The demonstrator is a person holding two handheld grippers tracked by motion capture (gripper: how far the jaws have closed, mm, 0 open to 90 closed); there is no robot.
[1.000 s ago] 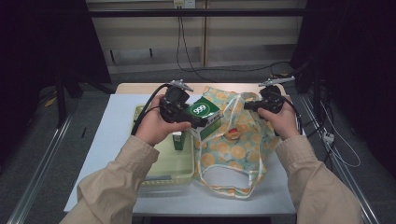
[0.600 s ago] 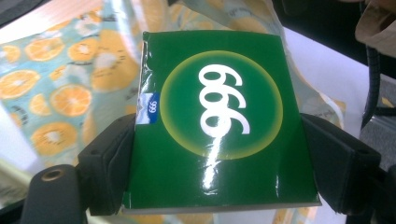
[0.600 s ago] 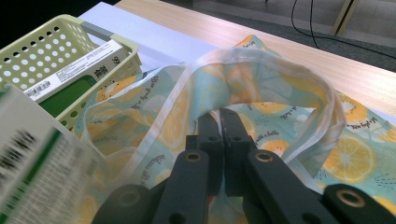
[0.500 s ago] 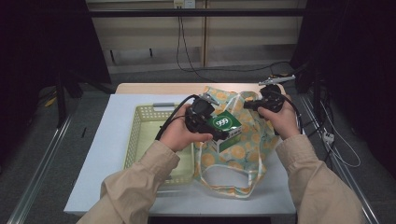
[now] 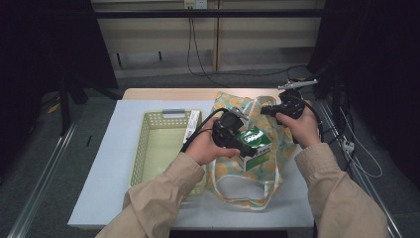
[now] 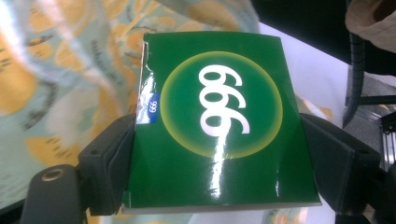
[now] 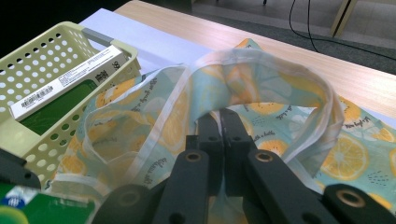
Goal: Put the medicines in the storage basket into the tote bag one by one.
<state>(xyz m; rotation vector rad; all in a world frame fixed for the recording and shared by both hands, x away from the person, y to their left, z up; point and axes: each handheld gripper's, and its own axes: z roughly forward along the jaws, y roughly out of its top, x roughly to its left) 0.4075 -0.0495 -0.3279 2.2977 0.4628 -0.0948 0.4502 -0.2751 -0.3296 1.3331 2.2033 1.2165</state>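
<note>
Done: left gripper point(image 5: 246, 147) clamps green box point(image 5: 255, 141), frame centre — right gripper point(image 7: 223, 122) pinches bag point(image 5: 247, 171) handle.
Left: box into bag — second box point(image 7: 70, 79) waits in basket point(image 5: 148, 153).

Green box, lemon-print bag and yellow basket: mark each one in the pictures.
green box point(image 6: 219, 126), left gripper view, on its printed front face.
lemon-print bag point(image 7: 359, 158), right gripper view, on the flat cloth.
yellow basket point(image 5: 141, 148), high view, on its left wall.
</note>
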